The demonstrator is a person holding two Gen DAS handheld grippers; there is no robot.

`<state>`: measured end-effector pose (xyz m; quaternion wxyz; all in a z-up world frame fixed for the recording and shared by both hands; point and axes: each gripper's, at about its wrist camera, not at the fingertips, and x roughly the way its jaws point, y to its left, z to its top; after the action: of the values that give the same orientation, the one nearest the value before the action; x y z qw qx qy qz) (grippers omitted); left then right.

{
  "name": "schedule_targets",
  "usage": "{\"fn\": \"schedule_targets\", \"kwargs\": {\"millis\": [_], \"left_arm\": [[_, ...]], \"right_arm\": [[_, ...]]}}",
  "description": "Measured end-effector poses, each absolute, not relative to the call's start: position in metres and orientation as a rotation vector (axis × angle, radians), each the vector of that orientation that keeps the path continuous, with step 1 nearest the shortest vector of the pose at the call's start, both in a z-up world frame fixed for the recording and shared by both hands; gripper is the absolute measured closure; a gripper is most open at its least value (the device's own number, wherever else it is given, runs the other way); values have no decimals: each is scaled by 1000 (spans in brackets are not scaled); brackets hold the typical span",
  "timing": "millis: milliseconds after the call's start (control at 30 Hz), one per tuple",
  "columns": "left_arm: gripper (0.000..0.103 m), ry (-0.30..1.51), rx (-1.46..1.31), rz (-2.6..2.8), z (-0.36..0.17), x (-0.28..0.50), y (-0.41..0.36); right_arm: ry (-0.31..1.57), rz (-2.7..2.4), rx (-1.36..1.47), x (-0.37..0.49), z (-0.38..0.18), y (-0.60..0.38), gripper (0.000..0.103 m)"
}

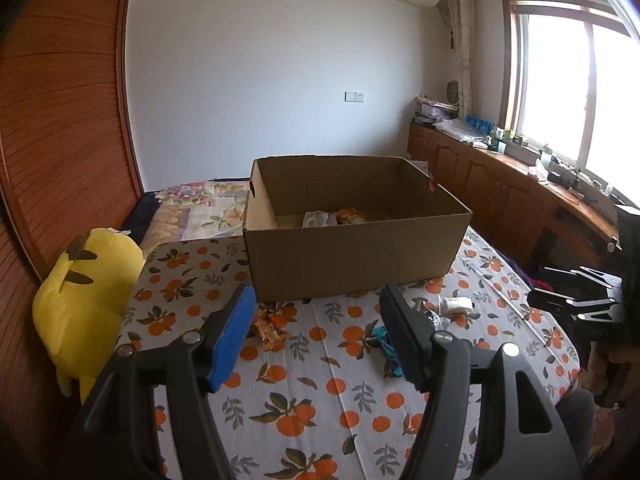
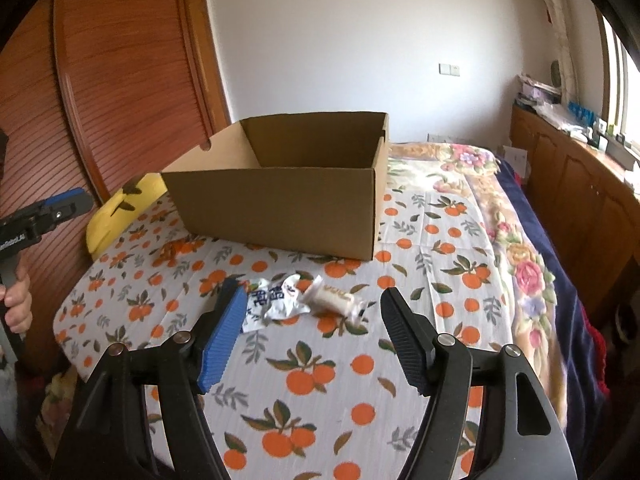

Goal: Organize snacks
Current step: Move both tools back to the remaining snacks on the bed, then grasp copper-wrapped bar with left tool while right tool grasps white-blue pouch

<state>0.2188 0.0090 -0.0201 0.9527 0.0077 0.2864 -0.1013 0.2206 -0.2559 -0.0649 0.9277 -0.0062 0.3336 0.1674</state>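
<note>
An open cardboard box [image 1: 352,258] [image 2: 280,208] stands on the orange-print cloth. Inside it lie a white packet [image 1: 318,218] and an orange packet [image 1: 350,215]. In front of it lie an orange wrapped snack [image 1: 272,326] [image 2: 174,250], a teal wrapper [image 1: 386,344], a white roll snack [image 1: 456,304] [image 2: 334,299] and a white-blue wrapper [image 2: 276,298]. My left gripper [image 1: 318,334] is open and empty above the cloth, before the box. My right gripper [image 2: 312,330] is open and empty, just short of the white roll; it also shows in the left wrist view [image 1: 576,300].
A yellow plush toy [image 1: 86,300] [image 2: 120,208] sits at the cloth's left edge beside a wooden slatted wall [image 1: 52,128]. A floral blanket [image 2: 500,216] covers the bed beyond. Wooden cabinets [image 1: 500,188] with clutter run under the window at right.
</note>
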Motion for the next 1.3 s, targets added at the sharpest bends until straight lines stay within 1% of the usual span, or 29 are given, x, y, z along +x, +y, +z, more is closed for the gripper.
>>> {"fn": "schedule_targets", "kwargs": {"millis": [267,600,1067,1200,1300], "left_arm": [[38,611,9,-197,-35,218,12],[38,671,-15,-187,-65,242,23],[44,771,-86,-154,-112,293,38],[50,815,-99,-123,-125,309,43],[52,836,-124,-121,-133,321,46]], "right_arm": [[712,369,-5,214,-78,-249,31],[771,379,-7,235,-104,-238,31],[853,430,25,275,-137,-218,31],[888,445,61,279,-149,-214,31],[911,462,91,282,-155,-212,31]]}}
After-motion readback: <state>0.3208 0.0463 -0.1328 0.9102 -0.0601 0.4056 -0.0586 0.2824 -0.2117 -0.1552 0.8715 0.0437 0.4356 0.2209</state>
